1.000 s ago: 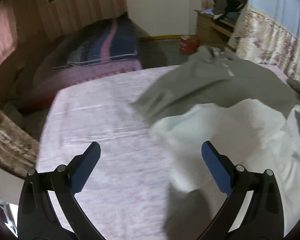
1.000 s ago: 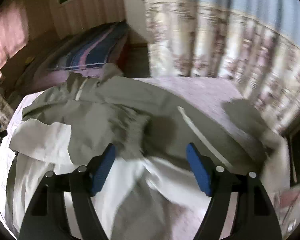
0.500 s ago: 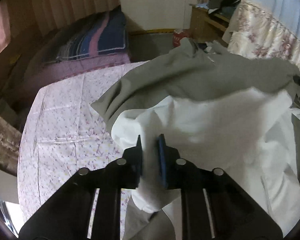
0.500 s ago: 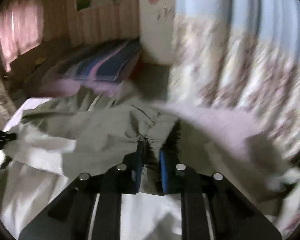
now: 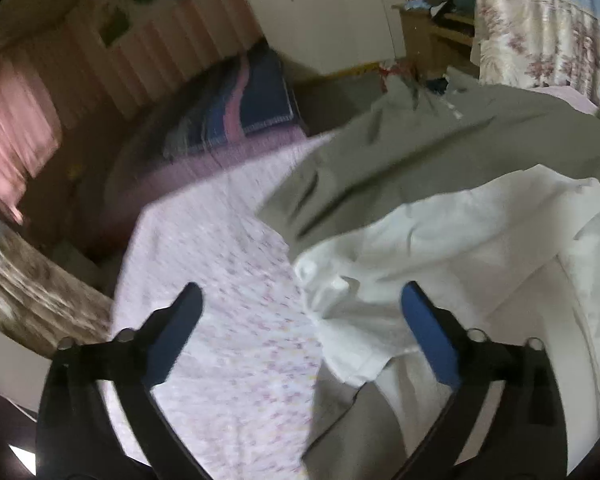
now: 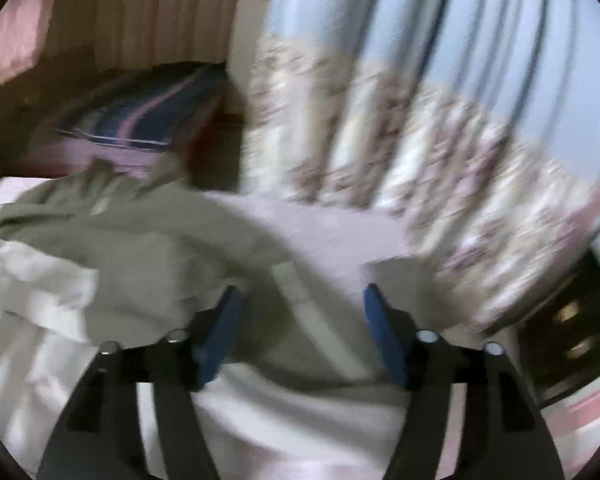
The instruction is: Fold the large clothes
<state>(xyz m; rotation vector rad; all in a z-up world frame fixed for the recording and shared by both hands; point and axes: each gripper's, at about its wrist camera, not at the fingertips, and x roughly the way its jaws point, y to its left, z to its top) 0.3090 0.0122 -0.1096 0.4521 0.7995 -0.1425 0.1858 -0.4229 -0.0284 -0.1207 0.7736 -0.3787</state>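
Note:
A large grey garment with white lining (image 5: 440, 160) lies on the bed, its white inner side (image 5: 440, 248) turned up at the near edge. It also shows in the right wrist view (image 6: 148, 248), blurred. My left gripper (image 5: 300, 300) is open and empty, just above the white folded corner. My right gripper (image 6: 300, 300) is open and empty over the grey cloth near a white strip (image 6: 296, 280).
The bed sheet (image 5: 228, 280) is pale pink with small flowers. A second bed with a striped blanket (image 5: 236, 116) stands behind. Floral curtains (image 6: 420, 152) hang close on the right. A wooden shelf with clutter (image 5: 432, 32) stands at the back.
Both grippers were shut on the garment half a second ago; now both have opened and let it go. The cloth has dropped back onto the bed.

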